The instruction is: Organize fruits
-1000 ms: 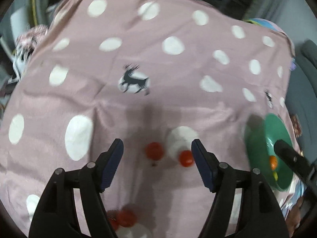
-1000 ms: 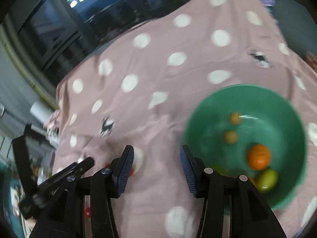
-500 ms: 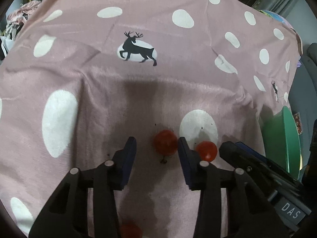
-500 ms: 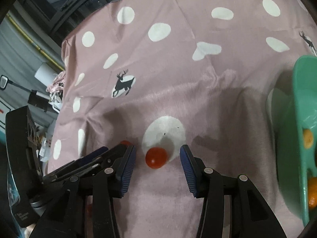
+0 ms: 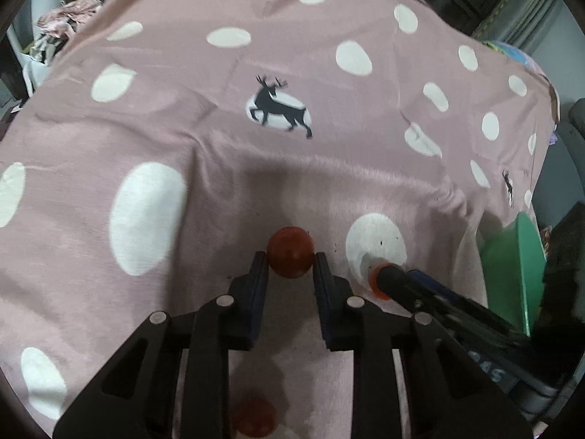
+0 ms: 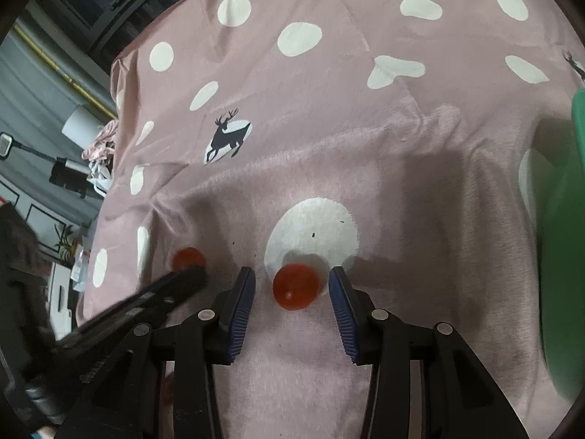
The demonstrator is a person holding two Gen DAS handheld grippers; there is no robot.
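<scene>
Small red fruits lie on a pink polka-dot cloth. In the left wrist view my left gripper point(image 5: 289, 267) has its blue pads pressed on both sides of one red fruit point(image 5: 290, 256). In the right wrist view my right gripper point(image 6: 292, 285) is open, its pads either side of a second red fruit point(image 6: 296, 285) with small gaps. That fruit shows partly in the left wrist view point(image 5: 378, 285), behind my right gripper's finger. The first fruit shows in the right wrist view point(image 6: 187, 258). A third red fruit point(image 5: 254, 417) lies near the bottom edge, under my left gripper.
A green bowl point(image 5: 519, 267) stands on the cloth to the right; its wall also shows in the right wrist view point(image 6: 563, 256). The cloth point(image 5: 292, 168) has wrinkles and a deer print point(image 5: 279, 108). Clutter lies beyond the table's far left edge.
My left gripper closed in on the first red fruit. My right gripper swung away from the green bowl, came down beside my left gripper and now straddles the second red fruit.
</scene>
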